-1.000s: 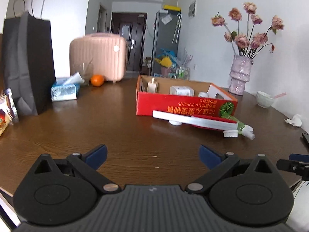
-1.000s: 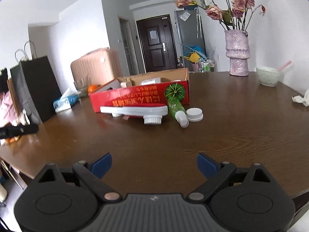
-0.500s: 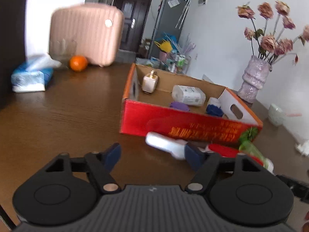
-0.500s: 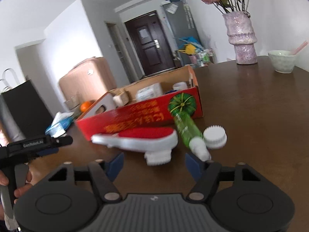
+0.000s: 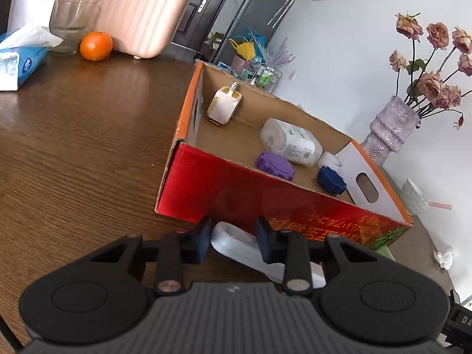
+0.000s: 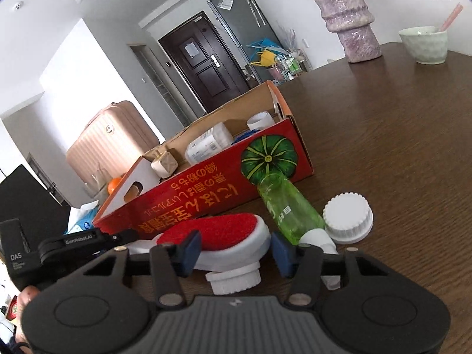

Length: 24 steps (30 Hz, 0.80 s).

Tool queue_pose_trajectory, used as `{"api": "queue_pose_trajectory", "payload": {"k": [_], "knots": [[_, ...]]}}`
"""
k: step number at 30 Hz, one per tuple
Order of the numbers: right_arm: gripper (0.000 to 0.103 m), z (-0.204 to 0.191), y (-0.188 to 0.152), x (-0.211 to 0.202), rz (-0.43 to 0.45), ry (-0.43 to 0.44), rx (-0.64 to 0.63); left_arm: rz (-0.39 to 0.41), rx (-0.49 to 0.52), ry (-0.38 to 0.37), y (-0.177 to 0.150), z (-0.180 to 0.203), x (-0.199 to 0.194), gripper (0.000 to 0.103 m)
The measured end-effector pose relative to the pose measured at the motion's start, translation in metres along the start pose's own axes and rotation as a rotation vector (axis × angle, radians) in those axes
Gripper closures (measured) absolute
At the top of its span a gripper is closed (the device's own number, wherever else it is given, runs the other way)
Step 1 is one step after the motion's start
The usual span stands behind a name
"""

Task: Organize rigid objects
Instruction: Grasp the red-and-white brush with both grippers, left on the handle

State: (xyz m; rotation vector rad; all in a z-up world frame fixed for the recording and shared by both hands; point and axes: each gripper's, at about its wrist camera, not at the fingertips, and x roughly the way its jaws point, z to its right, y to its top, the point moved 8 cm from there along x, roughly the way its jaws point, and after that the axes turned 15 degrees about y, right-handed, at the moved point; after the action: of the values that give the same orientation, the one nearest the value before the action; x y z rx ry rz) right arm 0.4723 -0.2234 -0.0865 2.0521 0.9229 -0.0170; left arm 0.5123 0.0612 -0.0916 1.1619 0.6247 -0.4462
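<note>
Brown wooden table (image 5: 73, 147) carries everything; landmark = the red cardboard box (image 5: 250, 197), open-topped, sitting mid-table. Beyond the box's far-left corner: pink suitcase (image 5: 132, 8), w/ a glass (image 5: 69, 22), an orange (image 5: 96, 46) and a blue tissue pack (image 5: 20, 65) near it. Past the box's right end: purple vase (image 5: 389, 129) w/ dried roses, then a pale green bowl (image 6: 424, 44). Inside the box, 5 items: a cream perfume-type bottle (image 5: 224, 106) by the far-left corner, a clear labelled bottle (image 5: 292, 143) lying on its side mid-box, a purple cap (image 5: 275, 165) and a dark blue cap (image 5: 332, 180) by the near wall, a small white jar (image 5: 329, 159) by the right end flap. In front of the box's near wall, on the table: a long white brush w/ red pad (image 6: 224, 236) lying along the wall, a green spray bottle (image 6: 287, 209) lying w/ its base touching the box front, and a white ribbed cap (image 6: 348, 221) just beside that bottle, on the side away from the brush. Left gripper (image 5: 233, 242) is at the brush's white handle end – fingers apart, handle lying between them, pads not seen pressing it. Right gripper (image 6: 236, 252) is at the red-pad head end – fingers spread wider than the head, straddling it, no clamp visible.
</note>
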Motion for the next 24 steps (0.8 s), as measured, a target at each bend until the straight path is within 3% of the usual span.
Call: {"api": "queue_pose_trajectory", "payload": {"k": [4, 11, 18, 24], "knots": [[0.057, 0.001, -0.001, -0.002, -0.006, -0.04, -0.024, 0.03, -0.009, -0.002, -0.004, 0.001, -0.02, 0.072], [0.059, -0.024, 0.005, -0.038, 0.031, -0.018, -0.124, 0.088, -0.04, -0.026, -0.028, -0.006, -0.091, 0.071], [0.059, -0.05, -0.042, -0.084, -0.044, 0.008, -0.195, 0.066, -0.046, 0.017, -0.085, -0.03, -0.147, 0.071], [0.059, -0.049, -0.08, -0.108, -0.1, -0.002, -0.187, 0.0, -0.061, 0.022, -0.135, -0.042, -0.166, 0.071]]}}
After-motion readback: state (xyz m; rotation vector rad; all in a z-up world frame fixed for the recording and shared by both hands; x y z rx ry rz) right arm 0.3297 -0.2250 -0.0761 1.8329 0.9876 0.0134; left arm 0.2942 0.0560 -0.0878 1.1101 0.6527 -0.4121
